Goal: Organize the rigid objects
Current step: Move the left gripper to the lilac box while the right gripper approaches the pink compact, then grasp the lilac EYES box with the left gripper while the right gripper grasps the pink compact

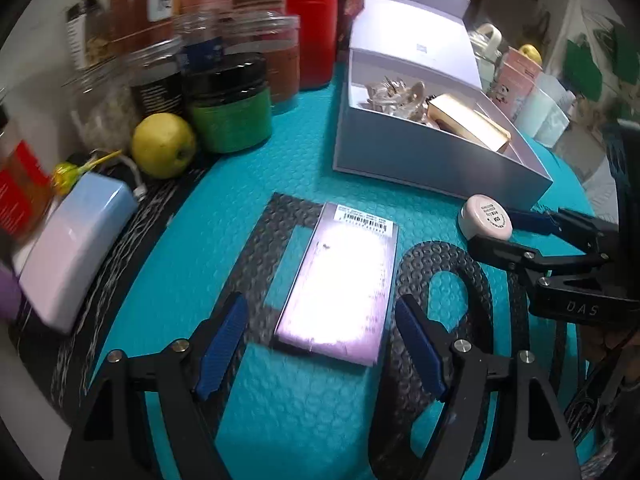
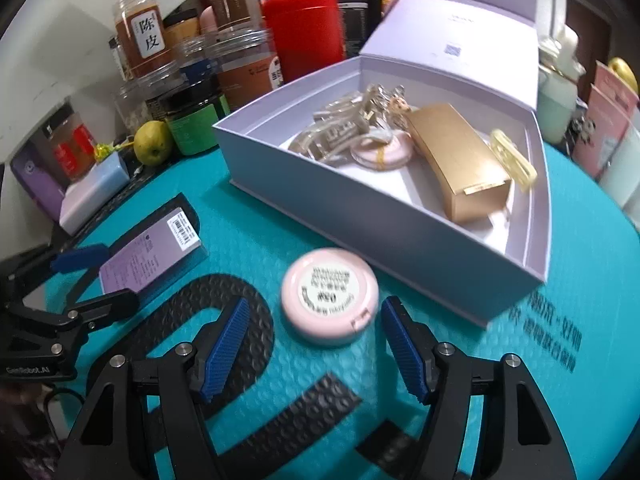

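Two grippers stand over the teal mat (image 1: 256, 184), and both of yours are spread with nothing pinched. Your left gripper (image 1: 320, 344) straddles the near end of the flat lilac box (image 1: 340, 280); its blue pads sit just outside the box's long edges without touching, so there is a thin margin on each side. Your right gripper (image 2: 314, 352) frames the round pink compact (image 2: 329, 295), which lies label up just ahead of the fingertips, toward 12 o'clock, with clear mat on both flanks.

From the right wrist view, the open lavender box (image 2: 420, 236) fills 12 to 2 o'clock. Its near wall runs just beyond the compact, and its near corner juts close at 2 o'clock, so room that way is tight. Inside lie a gold carton (image 2: 456, 160), clear hair clips (image 2: 344, 128), a pale yellow clip (image 2: 514, 160) and a second pink round piece (image 2: 380, 154); bare floor shows along the near inner wall.

From the left wrist view, the mat's left edge curves from 7 to 10 o'clock, with a pastel case (image 1: 76, 248) just beyond it. A yellow-green fruit (image 1: 164, 146) and a green jar (image 1: 230, 108) crowd 11 o'clock, backed by a red canister (image 1: 314, 34). Open mat lies between the lilac box and the lavender box at 12 o'clock. The two grippers are near each other but apart.
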`<state>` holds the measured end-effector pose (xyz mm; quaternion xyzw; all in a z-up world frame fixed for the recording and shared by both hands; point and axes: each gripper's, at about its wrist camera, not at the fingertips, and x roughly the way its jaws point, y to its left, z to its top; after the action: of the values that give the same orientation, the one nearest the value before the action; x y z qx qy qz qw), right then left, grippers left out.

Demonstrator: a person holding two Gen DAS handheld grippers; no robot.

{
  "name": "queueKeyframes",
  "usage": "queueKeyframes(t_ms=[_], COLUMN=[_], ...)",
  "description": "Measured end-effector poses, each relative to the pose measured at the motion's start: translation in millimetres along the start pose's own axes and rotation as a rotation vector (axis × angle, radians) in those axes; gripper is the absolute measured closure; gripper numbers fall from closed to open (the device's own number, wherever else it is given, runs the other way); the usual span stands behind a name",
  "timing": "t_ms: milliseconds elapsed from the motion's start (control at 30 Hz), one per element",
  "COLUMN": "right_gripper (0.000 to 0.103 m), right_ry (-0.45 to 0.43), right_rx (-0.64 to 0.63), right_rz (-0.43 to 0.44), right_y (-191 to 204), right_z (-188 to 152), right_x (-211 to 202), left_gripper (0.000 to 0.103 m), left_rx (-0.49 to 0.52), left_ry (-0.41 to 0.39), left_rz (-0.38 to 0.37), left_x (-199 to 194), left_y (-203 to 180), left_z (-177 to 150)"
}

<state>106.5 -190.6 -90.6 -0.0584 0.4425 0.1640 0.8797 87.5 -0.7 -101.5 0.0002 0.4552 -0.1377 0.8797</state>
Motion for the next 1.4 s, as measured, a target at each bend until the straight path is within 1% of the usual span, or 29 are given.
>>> queueKeyframes(t_ms=[133,167,200,267,333,367,400,567,667,700,733,833,900,1000,1067,1267,1400], right_gripper=[0.035,0.042,0.044,0.045,0.045,0.046,0.052,0.052,0.052,0.052,0.052,0.052,0.052,0.052,0.052,0.052,0.052], right_ry=[-0.002,-0.005,-0.001,0.017,0.025,0.02,0.02,0.024,0.033,0.034,0.035,0.033,0.029,0.037,0.039,0.043,0.045], right_rx=[-0.013,-0.013,-0.015,-0.011,0.002,0.001,0.0,-0.001,0.017,0.027,0.033,0.028,0.018,0.009,0.003,0.016,0.054], right_rz=[-0.007,-0.011,-0.015,-0.008,0.004,0.002,-0.004,0.008,0.013,0.021,0.031,0.05,0.047,0.05,0.055,0.067,0.052], right_y=[2,2,1,1,-1,-1,-1,-1,-1,0,0,3,5,7,9,13,9], right_z=[6,6,7,7,6,5,5,2,-1,-2,-4,-10,-14,-21,-27,-49,-63], right_x=[2,2,3,7,9,8,8,5,2,0,-2,-10,-17,-24,-30,-45,-53], left_gripper=[0.027,0.027,0.027,0.027,0.027,0.027,0.027,0.027,0.027,0.029,0.039,0.053,0.052,0.052,0.052,0.053,0.053], left_rx=[0.025,0.029,0.032,0.041,0.046,0.055,0.067,0.06,0.017,0.012,0.018,0.058,0.068,0.04,0.037,0.077,0.105], left_ry=[0.014,0.016,0.019,0.021,0.026,0.028,0.028,0.011,-0.011,-0.017,-0.023,-0.035,-0.039,-0.038,-0.05,-0.045,-0.028], left_rz=[-0.015,-0.016,-0.014,-0.016,0.0,0.008,0.019,0.017,-0.015,-0.015,-0.007,0.048,0.061,0.04,0.043,0.027,-0.014], left_x=[8,9,12,16,20,21,23,23,20,19,18,17,16,10,5,-3,-6], left_y=[-3,-4,-5,-8,-9,-10,-11,-8,-1,0,-2,-8,-10,-8,-10,-25,-39], left_z=[7,9,12,17,21,22,23,23,22,21,20,16,14,10,5,-8,-13])
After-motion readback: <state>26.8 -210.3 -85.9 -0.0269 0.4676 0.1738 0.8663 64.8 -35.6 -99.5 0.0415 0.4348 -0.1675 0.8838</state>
